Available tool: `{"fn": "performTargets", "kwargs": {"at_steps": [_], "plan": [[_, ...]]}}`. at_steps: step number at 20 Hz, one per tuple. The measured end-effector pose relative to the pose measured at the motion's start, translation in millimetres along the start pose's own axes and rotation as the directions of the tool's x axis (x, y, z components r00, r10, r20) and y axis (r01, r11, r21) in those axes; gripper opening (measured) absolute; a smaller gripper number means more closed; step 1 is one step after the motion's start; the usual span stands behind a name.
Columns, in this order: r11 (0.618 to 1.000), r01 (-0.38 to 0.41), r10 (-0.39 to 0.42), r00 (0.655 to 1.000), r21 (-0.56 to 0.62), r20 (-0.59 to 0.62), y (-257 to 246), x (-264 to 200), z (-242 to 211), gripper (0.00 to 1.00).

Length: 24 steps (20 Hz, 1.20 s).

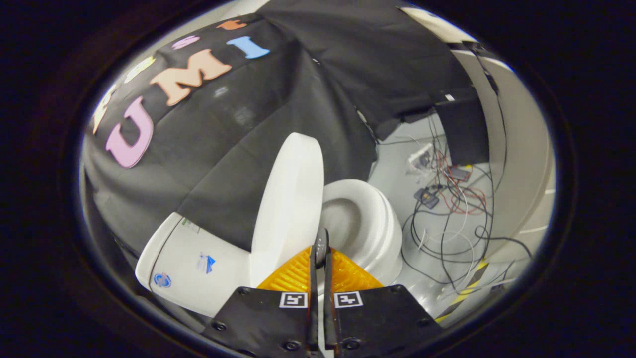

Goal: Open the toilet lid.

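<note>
— Starting leftmost?
— Sitting there: glossy white ceramic toilet tank point(191, 261), backing onto the black cloth wall point(223, 164).
— And next?
— Standing raised on edge: smooth white oval toilet lid point(290, 199), long axis running up from the hinge, leaning toward the tank, rim edge facing the fingers.
— Tongs?
— Clenched, orange-and-black two-finger gripper point(321, 246) pressing fingers together with nothing between, tips just beside the lid's lower edge.
— Further right?
— Lying open: white round toilet bowl point(365, 223); beyond, pale floor point(397, 174) leaving room, tangled black and red cables point(449, 199) crowding it.
</note>
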State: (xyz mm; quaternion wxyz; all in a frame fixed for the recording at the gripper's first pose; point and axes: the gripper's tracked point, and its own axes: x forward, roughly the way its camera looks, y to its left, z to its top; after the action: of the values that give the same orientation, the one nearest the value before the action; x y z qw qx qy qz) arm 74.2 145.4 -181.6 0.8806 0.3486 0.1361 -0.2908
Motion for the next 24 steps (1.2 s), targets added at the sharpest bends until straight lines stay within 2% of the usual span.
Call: {"fn": "performTargets", "kwargs": {"at_steps": [3, 11, 15, 19, 20, 21, 22, 23, 24], "plan": [[0.993, -0.019, 0.022, 0.999, -0.116, 0.025, 23, -11, 9, 0.05], [0.959, -0.081, 0.101, 0.993, -0.271, 0.061, 67, -27, 20, 0.06], [0.944, -0.130, 0.165, 0.982, -0.302, 0.093, 97, -28, 34, 0.06], [0.909, -0.193, 0.251, 0.961, -0.370, 0.115, 141, -28, 58, 0.05], [0.882, -0.287, 0.359, 0.924, -0.374, 0.136, 167, -40, 66, 0.05], [0.792, -0.522, 0.584, 0.799, -0.318, 0.144, 231, -54, 75, 0.04], [0.747, -0.579, 0.649, 0.742, -0.326, 0.169, 274, -59, 82, 0.03], [0.742, -0.566, 0.645, 0.749, -0.360, 0.153, 297, -60, 87, 0.03], [0.693, -0.602, 0.687, 0.719, -0.396, 0.109, 329, -63, 84, 0.02]]}}
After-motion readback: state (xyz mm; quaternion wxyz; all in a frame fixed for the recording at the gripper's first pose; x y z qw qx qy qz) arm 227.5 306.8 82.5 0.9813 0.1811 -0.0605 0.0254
